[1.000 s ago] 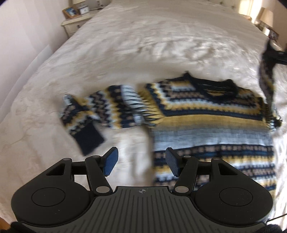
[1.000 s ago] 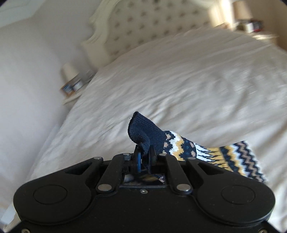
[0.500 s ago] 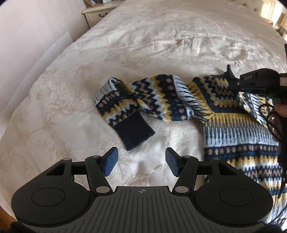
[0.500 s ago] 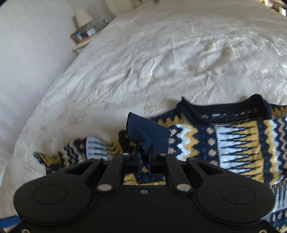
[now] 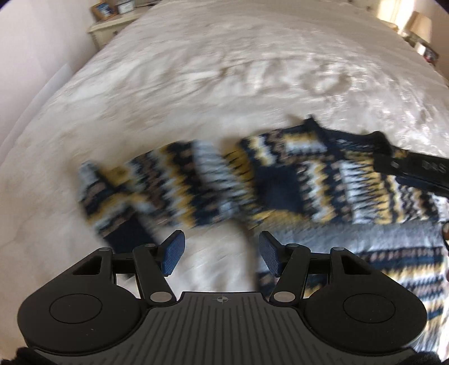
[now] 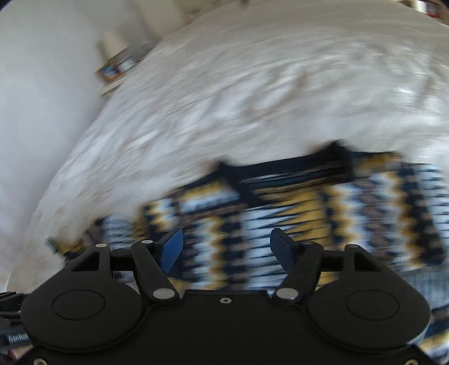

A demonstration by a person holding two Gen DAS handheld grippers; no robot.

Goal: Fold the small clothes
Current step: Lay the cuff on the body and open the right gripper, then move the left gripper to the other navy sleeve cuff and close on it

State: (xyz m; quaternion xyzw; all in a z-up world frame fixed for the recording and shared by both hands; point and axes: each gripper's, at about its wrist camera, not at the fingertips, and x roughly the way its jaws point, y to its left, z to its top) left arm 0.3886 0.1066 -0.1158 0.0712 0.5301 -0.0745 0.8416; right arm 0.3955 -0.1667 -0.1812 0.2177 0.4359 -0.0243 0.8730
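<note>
A small patterned sweater (image 5: 336, 179) in navy, yellow, white and grey lies flat on the cream bedspread (image 5: 224, 70). Its right sleeve lies folded across the chest, with the navy cuff (image 5: 280, 191) on the body. Its left sleeve (image 5: 157, 179) stretches out to the left, ending in a navy cuff (image 5: 126, 235). My left gripper (image 5: 220, 250) is open and empty, just short of that cuff. My right gripper (image 6: 227, 250) is open and empty above the sweater (image 6: 308, 213); it also shows in the left wrist view (image 5: 415, 171). Both views are motion-blurred.
A nightstand (image 5: 112, 25) with framed pictures stands at the bed's far left corner; it also shows in the right wrist view (image 6: 118, 67) beside a lamp. A pale wall (image 6: 42, 84) runs along the left of the bed. Bare bedspread extends beyond the sweater.
My right gripper laid the right sleeve across the sweater's chest, let go of the cuff and opened. My left gripper stayed open and shifted over the left sleeve.
</note>
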